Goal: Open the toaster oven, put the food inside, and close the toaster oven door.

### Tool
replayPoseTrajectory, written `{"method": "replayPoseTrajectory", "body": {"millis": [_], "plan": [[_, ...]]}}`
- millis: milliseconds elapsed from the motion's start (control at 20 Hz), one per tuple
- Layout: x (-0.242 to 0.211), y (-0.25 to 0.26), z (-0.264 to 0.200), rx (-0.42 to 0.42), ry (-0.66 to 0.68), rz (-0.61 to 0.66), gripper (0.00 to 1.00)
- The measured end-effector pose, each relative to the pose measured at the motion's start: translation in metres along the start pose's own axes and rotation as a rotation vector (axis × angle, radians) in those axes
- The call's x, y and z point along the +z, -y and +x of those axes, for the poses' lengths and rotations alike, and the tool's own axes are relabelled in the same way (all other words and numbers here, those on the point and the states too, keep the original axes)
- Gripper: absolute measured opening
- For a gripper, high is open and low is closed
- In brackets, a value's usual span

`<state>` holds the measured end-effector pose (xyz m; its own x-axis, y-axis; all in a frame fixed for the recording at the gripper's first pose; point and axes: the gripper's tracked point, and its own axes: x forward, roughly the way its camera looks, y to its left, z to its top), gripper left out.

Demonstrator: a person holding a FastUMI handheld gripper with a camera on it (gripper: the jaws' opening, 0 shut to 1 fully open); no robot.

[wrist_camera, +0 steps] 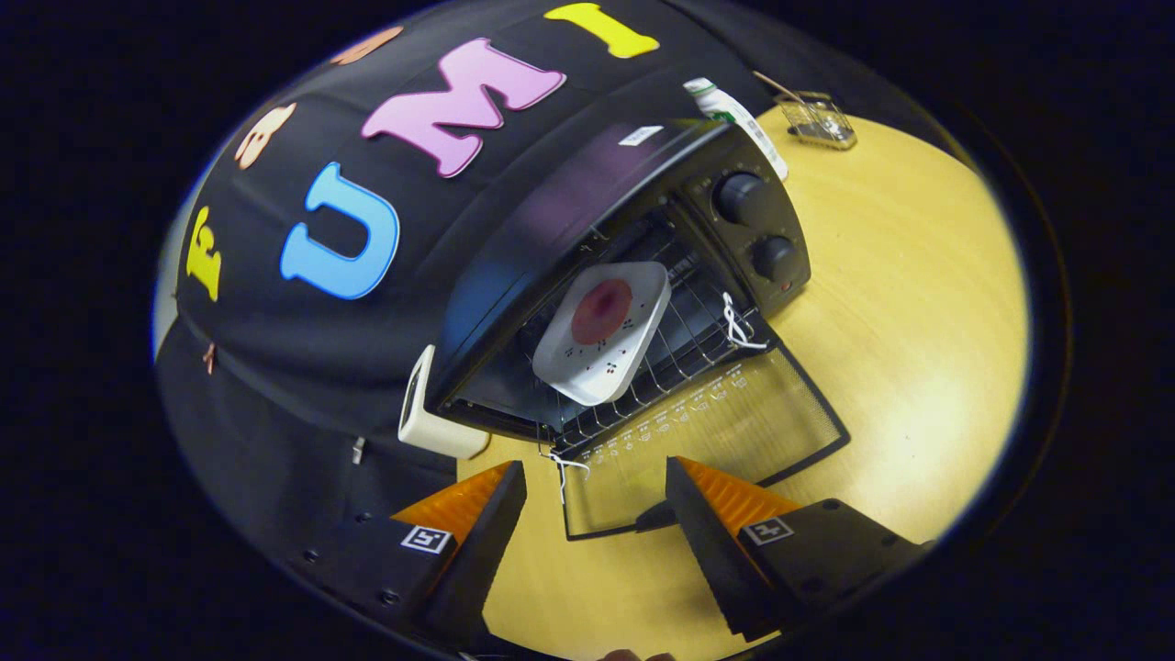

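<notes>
Surface: wooden tabletop [918, 303] inside a cloth-walled booth; your toaster oven [587, 229] stands on it against the black cloth.
Gripper: your gripper [597, 514] hovers over the table with its fingers spread wide and nothing between them.
Pose: you hold it low and tilted, pointing at the front edge of the door, the scene rolled to one side.
Door: the oven door [725, 431] lies folded down flat, its front edge just ahead of your fingertips; its handle [654, 519] appears to be touching or just beside the right finger.
Rack: the wire rack [679, 349] is drawn partly forward, tied to the door by white strings [739, 326].
Food: the square white plate [601, 335] carrying a round reddish piece of food [601, 310] sits on the rack, its near corner toward the opening.
Stage: food looks placed; closing remains.
Risk: if you lift the door fast, the rack could jolt and slide the plate.
Risk: if your fingers snag a string, the rack may jerk.
Beyond: two black knobs [757, 225], a small wire basket [822, 119] well apart at the table's far end.
</notes>
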<state>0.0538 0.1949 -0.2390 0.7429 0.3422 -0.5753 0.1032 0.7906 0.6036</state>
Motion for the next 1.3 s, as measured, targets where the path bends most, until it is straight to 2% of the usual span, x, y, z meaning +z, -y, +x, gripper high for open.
{"method": "replayPoseTrajectory", "body": {"millis": [250,600,750,1050,1300], "plan": [[-0.007,0.008,-0.025,-0.078,0.048,-0.223,0.99],[-0.041,0.043,-0.033,-0.215,-0.027,-0.464,0.99],[-0.056,0.073,-0.026,-0.324,-0.091,-0.558,0.99],[-0.073,0.101,-0.001,-0.396,-0.171,-0.628,0.99],[-0.079,0.114,0.021,-0.426,-0.219,-0.625,0.99]]}}
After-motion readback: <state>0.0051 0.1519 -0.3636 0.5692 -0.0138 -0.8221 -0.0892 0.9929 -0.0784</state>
